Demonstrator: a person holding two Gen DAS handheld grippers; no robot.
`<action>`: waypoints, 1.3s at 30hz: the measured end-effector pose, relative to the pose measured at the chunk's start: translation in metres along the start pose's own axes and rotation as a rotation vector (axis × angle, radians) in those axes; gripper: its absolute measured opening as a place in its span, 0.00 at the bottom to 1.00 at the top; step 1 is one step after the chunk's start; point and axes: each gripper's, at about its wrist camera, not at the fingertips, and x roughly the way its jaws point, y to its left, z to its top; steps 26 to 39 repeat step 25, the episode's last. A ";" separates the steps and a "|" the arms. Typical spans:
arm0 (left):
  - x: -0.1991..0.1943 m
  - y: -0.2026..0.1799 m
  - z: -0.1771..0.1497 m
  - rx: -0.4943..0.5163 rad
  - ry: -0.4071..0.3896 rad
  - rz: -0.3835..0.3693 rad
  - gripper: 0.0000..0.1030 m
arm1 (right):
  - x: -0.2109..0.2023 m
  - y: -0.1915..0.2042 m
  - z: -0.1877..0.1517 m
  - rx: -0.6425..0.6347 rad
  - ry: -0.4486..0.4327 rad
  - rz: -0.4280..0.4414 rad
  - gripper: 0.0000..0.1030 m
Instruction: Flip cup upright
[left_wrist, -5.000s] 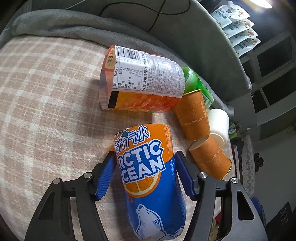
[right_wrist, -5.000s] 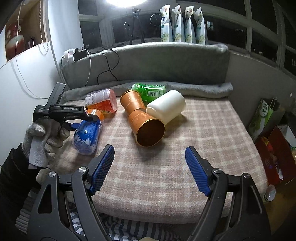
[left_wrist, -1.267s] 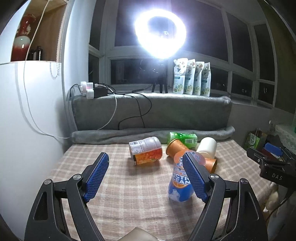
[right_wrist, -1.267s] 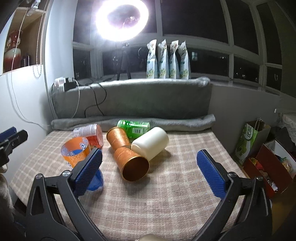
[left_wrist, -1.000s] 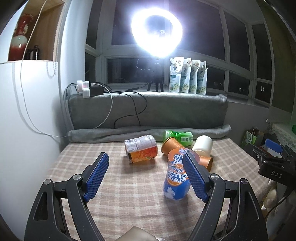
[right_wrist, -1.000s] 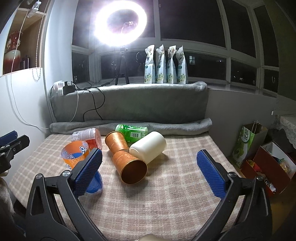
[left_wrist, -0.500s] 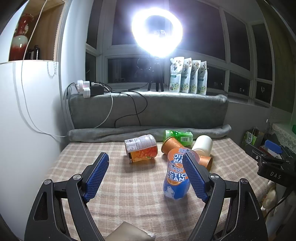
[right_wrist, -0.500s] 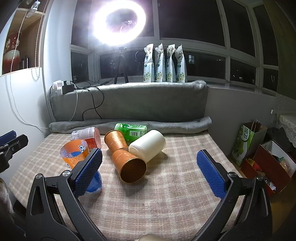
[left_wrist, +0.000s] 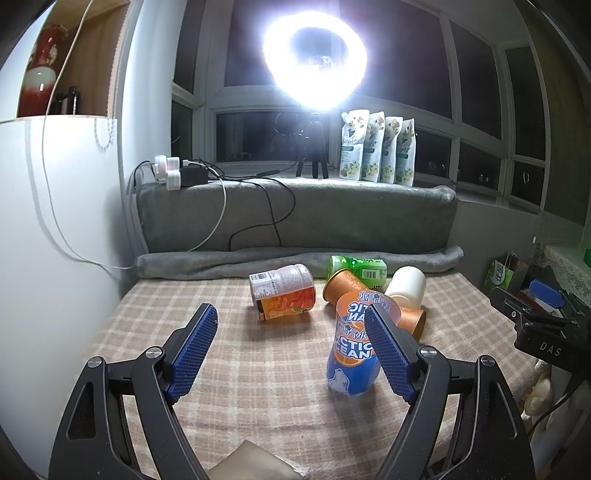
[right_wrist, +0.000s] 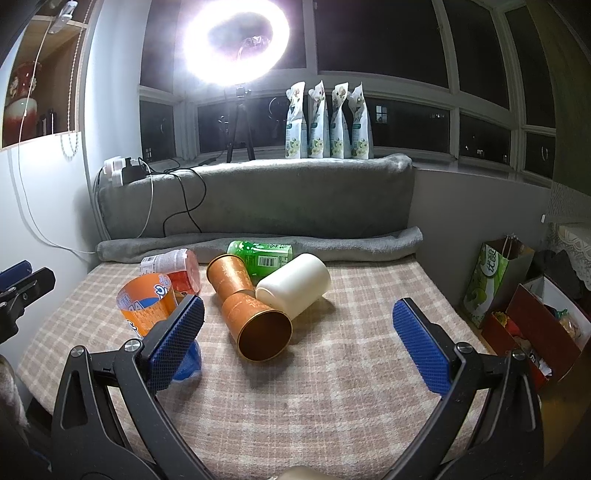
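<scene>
The orange and blue Arctic Ocean cup (left_wrist: 352, 350) stands upright on the checked cloth (left_wrist: 229, 373), mouth up, leaning a little. It also shows in the right wrist view (right_wrist: 147, 306), partly behind my right gripper's left finger. My left gripper (left_wrist: 291, 354) is open and empty, drawn back from the cup. My right gripper (right_wrist: 297, 347) is open and empty, above the front of the cloth.
Lying on their sides behind the cup are an orange-labelled cup (left_wrist: 282, 295), two copper cups (right_wrist: 255, 317), a white cup (right_wrist: 293, 286) and a green cup (right_wrist: 262, 256). A grey bolster (right_wrist: 258, 243) lines the back. Bags and boxes (right_wrist: 535, 314) stand off the right edge.
Five seconds ago my left gripper straddled the Arctic Ocean cup lying down. The cup now stands upright and my left gripper has let go and pulled back. The last half second shows almost no movement.
</scene>
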 end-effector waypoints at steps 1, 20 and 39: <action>0.000 0.000 0.000 0.000 0.000 0.000 0.80 | 0.001 0.000 -0.001 0.001 0.002 0.000 1.00; 0.001 0.000 0.000 -0.001 -0.002 0.000 0.80 | 0.005 0.000 -0.005 -0.001 0.014 0.005 1.00; 0.003 -0.001 -0.003 0.006 -0.011 0.005 0.80 | 0.007 -0.001 -0.008 -0.001 0.022 0.007 1.00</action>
